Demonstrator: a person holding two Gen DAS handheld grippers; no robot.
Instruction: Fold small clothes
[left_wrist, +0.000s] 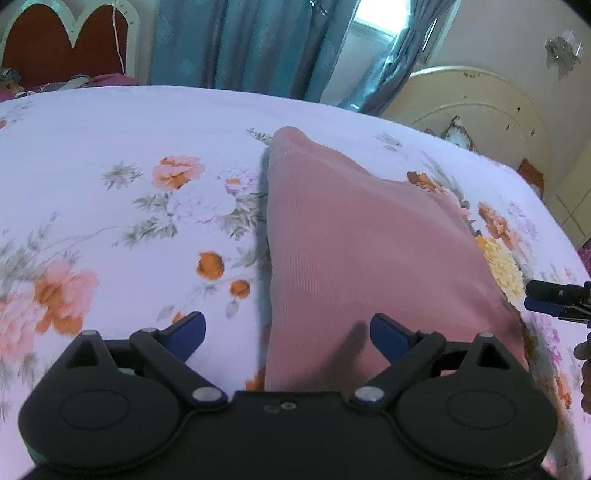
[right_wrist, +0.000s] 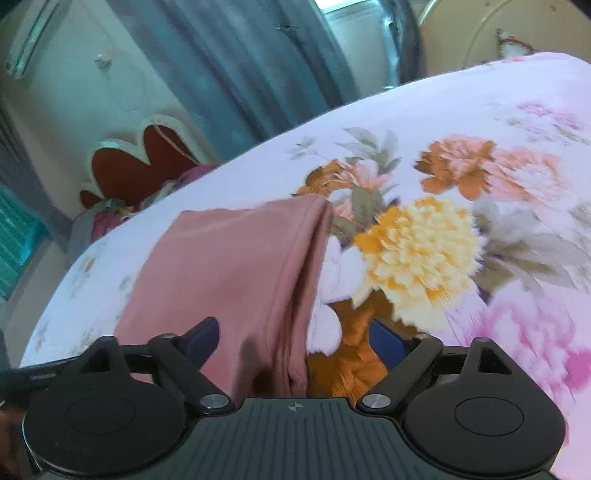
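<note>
Two grippers: seen over the bed, both with fingers spread wide, nothing pinched.
Pink cloth (left_wrist: 362, 251): laid folded on the flowered sheet (left_wrist: 110, 147).
Left gripper (left_wrist: 287, 328): held above the cloth's near left edge.
Right gripper (right_wrist: 293, 338): held above the cloth's near right edge.
</note>
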